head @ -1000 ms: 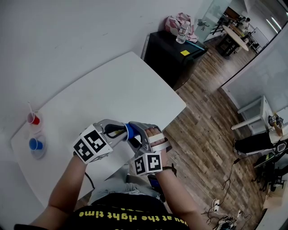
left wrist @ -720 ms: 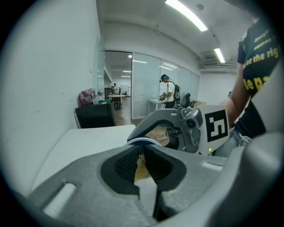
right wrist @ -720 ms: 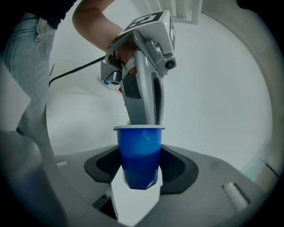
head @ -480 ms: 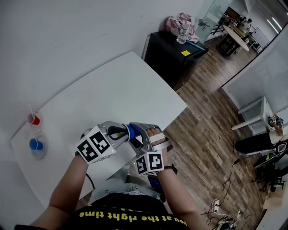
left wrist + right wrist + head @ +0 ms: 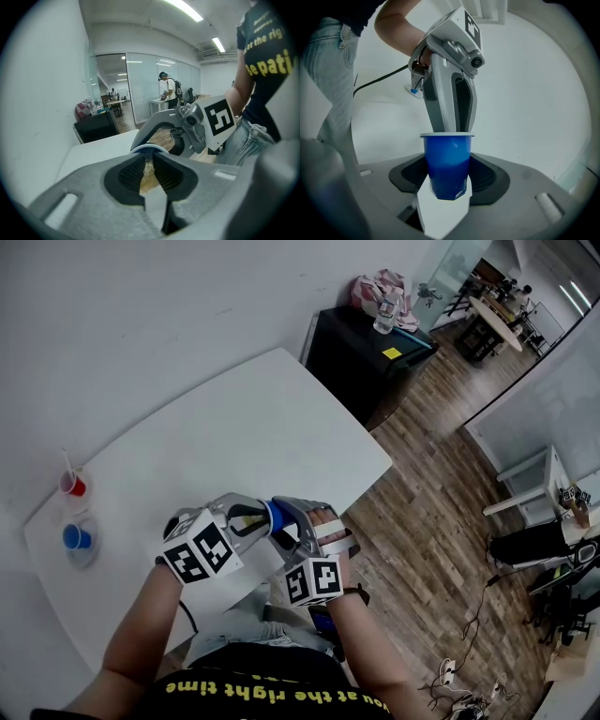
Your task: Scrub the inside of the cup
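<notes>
Right gripper (image 5: 446,177): jaws clamped on the sides of the blue cup (image 5: 446,159). The cup is upright with its mouth up, held in the air at the near edge of the white table (image 5: 234,427).

Left gripper (image 5: 149,169): jaws nearly together, pinching a tan scrub pad (image 5: 147,177). They have just been easing open a little, with the pad between them and seemingly gripped. In the right gripper view its tips go down past the cup's rim. How deep they reach can't be seen through the blue wall.

Step in hand, by my reading: the scrub itself, with pad inside and one gripper bracing while the other works.

Next move calls for a firm pinch on the pad, since that slackening could let it slip. The left wrist then has to sweep round the inner wall and down to the bottom while the right keeps the cup steady and level.

Further out: a small red cup (image 5: 71,486) and a second blue cup (image 5: 75,538) sit at the table's far left, well apart from the work. A black cabinet (image 5: 361,352) stands beyond the far end.
</notes>
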Motion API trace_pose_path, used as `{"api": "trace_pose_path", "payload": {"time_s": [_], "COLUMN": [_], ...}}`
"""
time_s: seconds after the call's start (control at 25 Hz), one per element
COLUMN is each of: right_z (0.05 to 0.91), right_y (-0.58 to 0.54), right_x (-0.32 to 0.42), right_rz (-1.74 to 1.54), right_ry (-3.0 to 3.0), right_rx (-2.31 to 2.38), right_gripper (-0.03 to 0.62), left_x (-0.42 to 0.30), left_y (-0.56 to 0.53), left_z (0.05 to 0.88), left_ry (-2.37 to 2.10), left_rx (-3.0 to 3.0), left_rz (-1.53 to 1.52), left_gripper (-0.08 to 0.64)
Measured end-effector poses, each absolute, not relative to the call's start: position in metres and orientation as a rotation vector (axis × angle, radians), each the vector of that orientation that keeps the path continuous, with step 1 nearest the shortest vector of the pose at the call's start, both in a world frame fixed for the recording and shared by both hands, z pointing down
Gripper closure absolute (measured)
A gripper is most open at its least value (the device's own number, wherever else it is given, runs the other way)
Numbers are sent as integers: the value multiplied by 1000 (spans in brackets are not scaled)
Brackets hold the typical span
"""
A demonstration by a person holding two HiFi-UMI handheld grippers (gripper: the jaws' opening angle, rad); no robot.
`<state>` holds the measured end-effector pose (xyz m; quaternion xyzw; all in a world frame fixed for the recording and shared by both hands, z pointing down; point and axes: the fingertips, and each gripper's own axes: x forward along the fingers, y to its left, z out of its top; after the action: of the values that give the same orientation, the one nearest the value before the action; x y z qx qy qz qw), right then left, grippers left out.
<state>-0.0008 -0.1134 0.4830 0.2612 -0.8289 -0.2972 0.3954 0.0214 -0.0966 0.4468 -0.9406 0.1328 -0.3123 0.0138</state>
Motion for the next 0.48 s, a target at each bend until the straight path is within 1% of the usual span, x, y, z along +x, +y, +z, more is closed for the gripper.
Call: {"api": "trace_pose_path", "payload": {"time_s": [0.48], "right_z": [478], "right_y": [-112], "right_x": [-1], "right_rz": [-765], "right_ry": [-2101], "right_rx": [666], "right_gripper": [327], "left_x": [16], "left_y": [-92], "left_z": [439], "left_ry": [413], "left_rx": [-2886], "left_rz": [-931], "left_gripper": [472]}}
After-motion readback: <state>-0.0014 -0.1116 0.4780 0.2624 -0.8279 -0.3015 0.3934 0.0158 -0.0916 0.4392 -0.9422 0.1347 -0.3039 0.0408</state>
